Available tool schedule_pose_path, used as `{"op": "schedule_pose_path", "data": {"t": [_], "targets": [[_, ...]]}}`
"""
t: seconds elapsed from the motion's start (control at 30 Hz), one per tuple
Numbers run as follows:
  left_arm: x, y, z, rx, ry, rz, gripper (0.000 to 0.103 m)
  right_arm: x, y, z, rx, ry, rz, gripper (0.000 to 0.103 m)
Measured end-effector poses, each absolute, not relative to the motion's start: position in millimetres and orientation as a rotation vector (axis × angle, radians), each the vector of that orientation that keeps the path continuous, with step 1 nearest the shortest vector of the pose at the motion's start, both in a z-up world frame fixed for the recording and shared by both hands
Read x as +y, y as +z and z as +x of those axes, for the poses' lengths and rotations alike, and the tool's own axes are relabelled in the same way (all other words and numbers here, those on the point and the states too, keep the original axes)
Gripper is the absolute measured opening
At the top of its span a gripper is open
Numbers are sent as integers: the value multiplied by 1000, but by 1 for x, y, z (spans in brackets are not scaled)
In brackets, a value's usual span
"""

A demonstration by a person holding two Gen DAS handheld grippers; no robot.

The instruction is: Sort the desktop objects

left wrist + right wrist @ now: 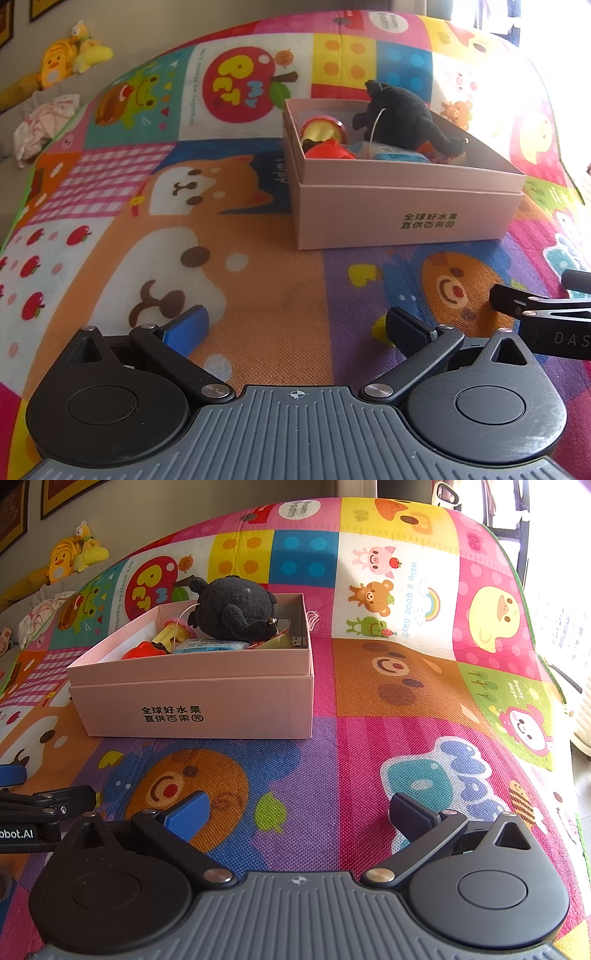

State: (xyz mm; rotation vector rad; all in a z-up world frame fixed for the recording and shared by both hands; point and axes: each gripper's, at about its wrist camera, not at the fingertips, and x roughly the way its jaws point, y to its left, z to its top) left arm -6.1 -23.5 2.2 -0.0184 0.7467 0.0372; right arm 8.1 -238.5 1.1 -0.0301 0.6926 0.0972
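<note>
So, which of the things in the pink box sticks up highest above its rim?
The black plush toy. It lies on top of the others in the pink box, well above the rim; the red toy and blue packet sit lower.

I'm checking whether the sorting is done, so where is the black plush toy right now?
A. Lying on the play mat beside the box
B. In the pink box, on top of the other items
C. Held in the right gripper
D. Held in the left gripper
B: the black plush toy sits in the pink box atop the other items, while the left gripper and right gripper are both open and empty.
</note>
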Motion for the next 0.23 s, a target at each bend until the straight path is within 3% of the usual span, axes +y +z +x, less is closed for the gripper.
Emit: {"op": "schedule_pose_path", "data": {"t": [0.23], "targets": [[-24,2,-5,749,39,-18,103,-239,1,8,693,97,-30,103]]}}
